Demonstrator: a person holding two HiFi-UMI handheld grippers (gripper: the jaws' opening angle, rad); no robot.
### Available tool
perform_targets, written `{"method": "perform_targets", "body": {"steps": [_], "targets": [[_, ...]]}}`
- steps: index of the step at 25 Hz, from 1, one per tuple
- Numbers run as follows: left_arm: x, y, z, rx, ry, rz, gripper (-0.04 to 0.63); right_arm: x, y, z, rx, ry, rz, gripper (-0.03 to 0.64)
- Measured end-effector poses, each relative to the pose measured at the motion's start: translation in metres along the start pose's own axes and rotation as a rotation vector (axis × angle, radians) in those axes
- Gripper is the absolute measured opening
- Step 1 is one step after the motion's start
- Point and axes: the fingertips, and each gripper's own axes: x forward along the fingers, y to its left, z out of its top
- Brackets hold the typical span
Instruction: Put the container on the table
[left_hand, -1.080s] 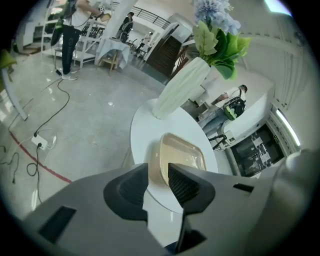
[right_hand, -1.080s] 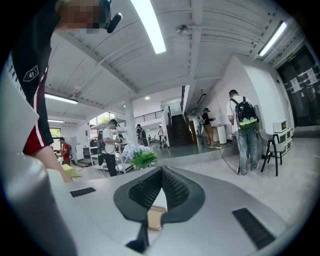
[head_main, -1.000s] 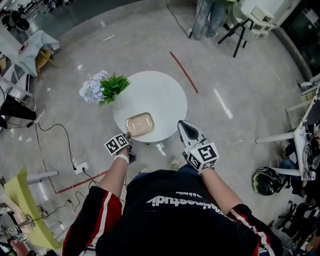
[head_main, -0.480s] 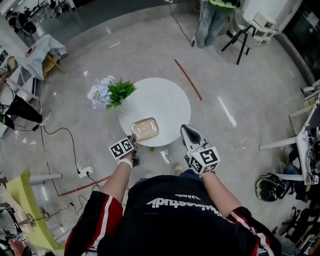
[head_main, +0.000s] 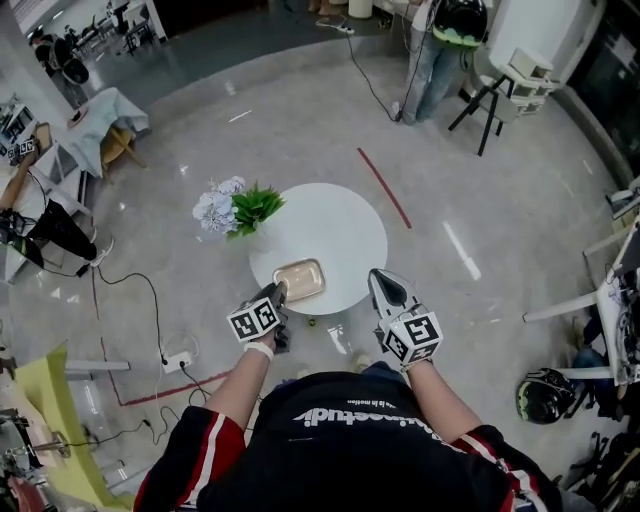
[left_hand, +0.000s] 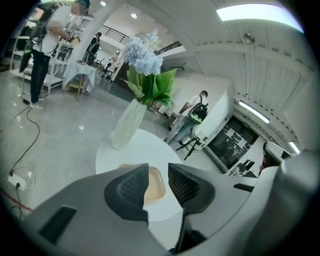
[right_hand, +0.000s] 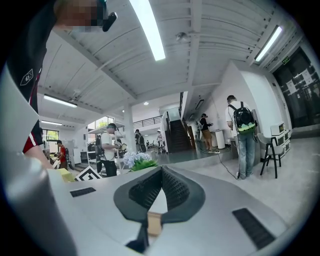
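A shallow tan container (head_main: 299, 279) lies on the round white table (head_main: 330, 225), near its front edge. My left gripper (head_main: 278, 291) hovers just off the container's front left corner. In the left gripper view the container (left_hand: 154, 184) shows through the gap of my left gripper (left_hand: 158, 172), which is open with nothing between its jaws. My right gripper (head_main: 378, 276) hangs off the table's front right edge. In its own view my right gripper (right_hand: 161, 172) has its tips meeting, shut and holding nothing.
A vase of pale blue flowers and green leaves (head_main: 236, 208) stands at the table's left edge, also in the left gripper view as the vase (left_hand: 128, 125). A person (head_main: 436, 48) and a stool (head_main: 488, 92) are far behind. Cables and a power strip (head_main: 176, 360) lie at left.
The head view has shifted, so table and grippers sit lower and further right in frame. Both grippers keep the same place relative to the container.
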Motion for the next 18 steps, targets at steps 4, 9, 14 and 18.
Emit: {"method": "perform_targets", "body": {"steps": [4, 9, 14, 18], "targets": [[-0.009, -0.022, 0.013, 0.003, -0.034, -0.069, 0.118, -0.008, 0.001, 0.006, -0.011, -0.002, -0.005, 0.011], [-0.028, -0.053, 0.044, 0.074, -0.097, -0.138, 0.118, -0.017, -0.002, 0.009, -0.005, 0.006, -0.034, 0.011], [-0.052, -0.088, 0.066, 0.194, -0.159, -0.192, 0.118, -0.022, 0.003, 0.022, -0.006, 0.002, -0.045, 0.011], [-0.075, -0.121, 0.081, 0.299, -0.213, -0.24, 0.118, -0.021, 0.01, 0.039, -0.024, -0.012, -0.028, 0.011]]}}
